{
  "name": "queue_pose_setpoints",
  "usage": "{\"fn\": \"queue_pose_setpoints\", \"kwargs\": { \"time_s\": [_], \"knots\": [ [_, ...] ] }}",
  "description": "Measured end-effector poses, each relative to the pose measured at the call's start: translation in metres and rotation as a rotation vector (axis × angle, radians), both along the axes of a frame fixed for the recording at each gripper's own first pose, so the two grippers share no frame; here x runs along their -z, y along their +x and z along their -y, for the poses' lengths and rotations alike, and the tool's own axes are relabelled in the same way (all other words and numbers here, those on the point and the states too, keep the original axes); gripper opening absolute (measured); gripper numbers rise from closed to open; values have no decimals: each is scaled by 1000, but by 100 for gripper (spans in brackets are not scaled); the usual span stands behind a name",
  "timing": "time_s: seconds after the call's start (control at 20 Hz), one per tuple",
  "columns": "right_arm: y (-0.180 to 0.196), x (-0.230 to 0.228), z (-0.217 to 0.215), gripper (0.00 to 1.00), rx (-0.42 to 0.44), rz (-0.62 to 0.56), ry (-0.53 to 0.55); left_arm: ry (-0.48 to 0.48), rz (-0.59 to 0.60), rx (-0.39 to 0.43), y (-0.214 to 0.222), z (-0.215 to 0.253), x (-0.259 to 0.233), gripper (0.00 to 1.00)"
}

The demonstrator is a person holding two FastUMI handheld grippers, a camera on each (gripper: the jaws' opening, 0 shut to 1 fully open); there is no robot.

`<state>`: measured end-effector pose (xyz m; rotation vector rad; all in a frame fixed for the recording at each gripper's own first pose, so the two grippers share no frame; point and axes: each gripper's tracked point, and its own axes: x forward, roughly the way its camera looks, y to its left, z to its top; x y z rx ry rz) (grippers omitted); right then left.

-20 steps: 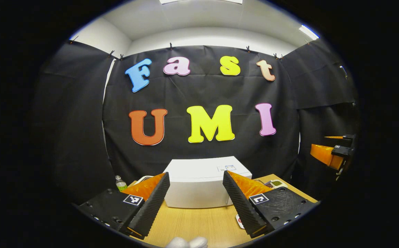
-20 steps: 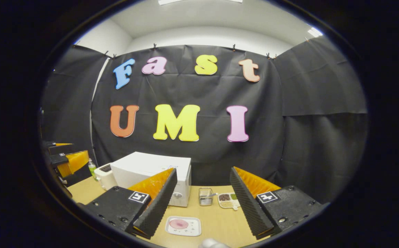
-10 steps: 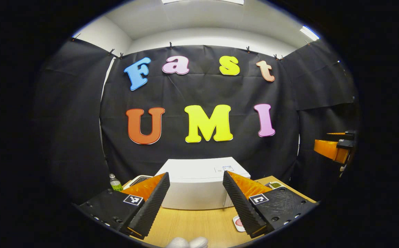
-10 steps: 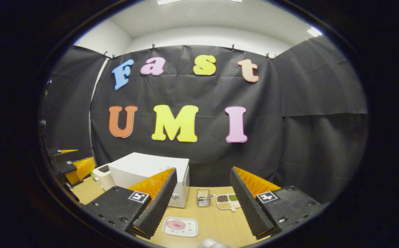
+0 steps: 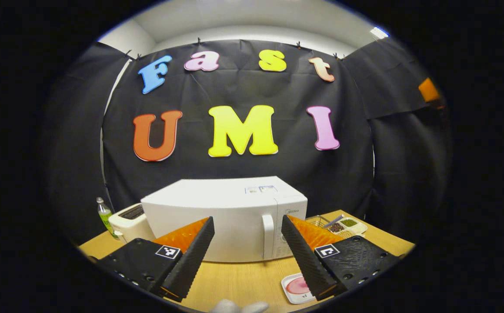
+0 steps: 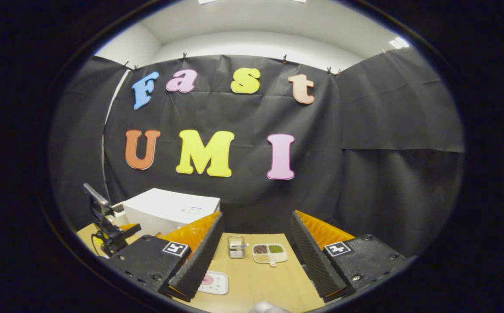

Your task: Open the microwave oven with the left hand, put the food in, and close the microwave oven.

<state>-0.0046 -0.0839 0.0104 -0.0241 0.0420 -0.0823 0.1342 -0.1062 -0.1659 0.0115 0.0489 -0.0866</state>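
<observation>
- Pale wooden tabletop [image 5: 243, 282] with a smooth grain carries everything I can see, with creased black cloth hanging behind it.
- At the back sits a boxy white microwave oven [image 5: 217, 217], glossy, its door shut and a vertical white bar handle [image 5: 268, 237] at the door's right edge.
- Left of it stand a small white toaster [image 5: 128, 221] and a clear plastic bottle [image 5: 104, 213] of green liquid.
- Near the front edge lies a flat white square plate with a pink round of food [image 5: 297, 287] on it; in the right gripper view the same plate [image 6: 212, 282] peeks from beside my finger.
- Further right I see a white divided dish of grains [image 6: 270, 253] and a little wire holder [image 6: 235, 247].
- My left gripper [image 5: 245, 256] hovers level before the oven, ribbed black-and-orange wedge fingers spread wide, touching nothing.
- My right gripper [image 6: 256, 256] hangs equally wide apart above the table, empty.
</observation>
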Motion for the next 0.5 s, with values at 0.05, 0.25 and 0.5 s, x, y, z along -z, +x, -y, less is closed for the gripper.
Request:
{"fn": "queue_pose_setpoints", "kwargs": {
  "time_s": [0.05,0.25,0.5],
  "knots": [
    [-2,-1,5,99,10,-5,-17,5,-17,5,14,7,16,96],
    [-14,2,28,99,58,-32,-25,19,-57,11,63,30,53,89],
    [-17,15,45,99,107,-66,-6,38,-56,-12,93,31,68,92]
  ]
}}
